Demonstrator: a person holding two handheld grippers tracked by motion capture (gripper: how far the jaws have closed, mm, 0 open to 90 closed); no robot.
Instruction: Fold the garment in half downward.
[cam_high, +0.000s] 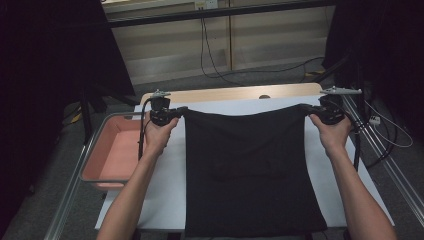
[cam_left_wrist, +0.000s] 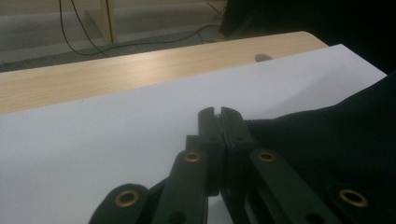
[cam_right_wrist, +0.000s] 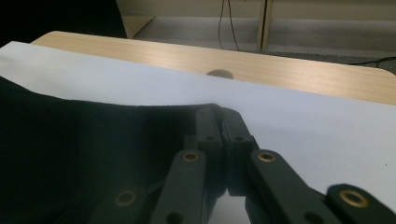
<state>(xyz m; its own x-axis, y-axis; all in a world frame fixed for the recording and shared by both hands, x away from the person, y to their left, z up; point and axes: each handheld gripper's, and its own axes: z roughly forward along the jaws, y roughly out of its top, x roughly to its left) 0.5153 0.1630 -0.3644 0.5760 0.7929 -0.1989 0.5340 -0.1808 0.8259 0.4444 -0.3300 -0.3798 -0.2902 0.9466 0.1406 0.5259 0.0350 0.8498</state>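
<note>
Black cloth (cam_high: 252, 170) lies spread on the white sheet (cam_high: 165, 200) covering the surface (cam_high: 235, 93), its far edge stretched between my two claws. My left claw (cam_high: 176, 113) is clamped on the far left corner, my right claw (cam_high: 306, 109) on the far right corner, both jaws pinched tight. Gripping looks done; I judge the lifting or folding is left. I count one cloth, one white sheet, two claws, and one pink tray (cam_high: 117, 150) just left of the surface.
</note>
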